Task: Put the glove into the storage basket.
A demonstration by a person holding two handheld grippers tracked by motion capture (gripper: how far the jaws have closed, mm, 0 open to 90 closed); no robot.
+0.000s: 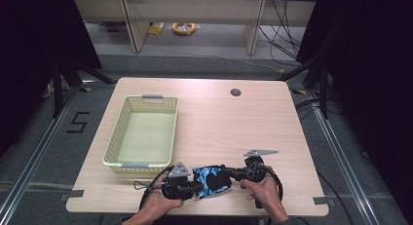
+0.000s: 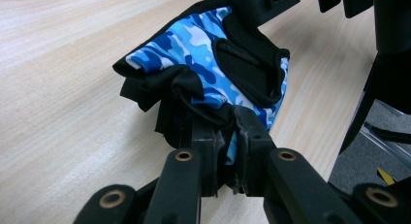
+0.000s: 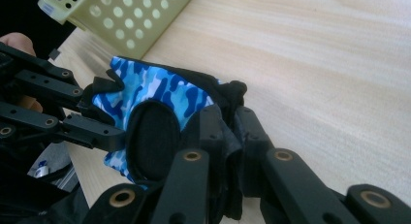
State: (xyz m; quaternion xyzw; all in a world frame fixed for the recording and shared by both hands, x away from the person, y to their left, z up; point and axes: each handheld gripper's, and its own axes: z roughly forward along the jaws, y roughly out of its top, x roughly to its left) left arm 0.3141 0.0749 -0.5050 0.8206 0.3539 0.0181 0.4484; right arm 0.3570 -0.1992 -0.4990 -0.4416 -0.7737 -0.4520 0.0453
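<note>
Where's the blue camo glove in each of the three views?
High view: glove at the table's near edge, between the two grippers.
Left gripper view: glove centre, its edge pinched in the fingers.
Right gripper view: glove centre-left.
Shared landmark: the wooden table.

Both hand-held grippers clamped (facing inward)

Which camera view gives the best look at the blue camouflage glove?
The left gripper view: the glove is large and sharp there, with its black patch and hem clear. The right gripper view shows it partly behind both grippers' jaws. In the high view it is small, between the two grippers.
</note>
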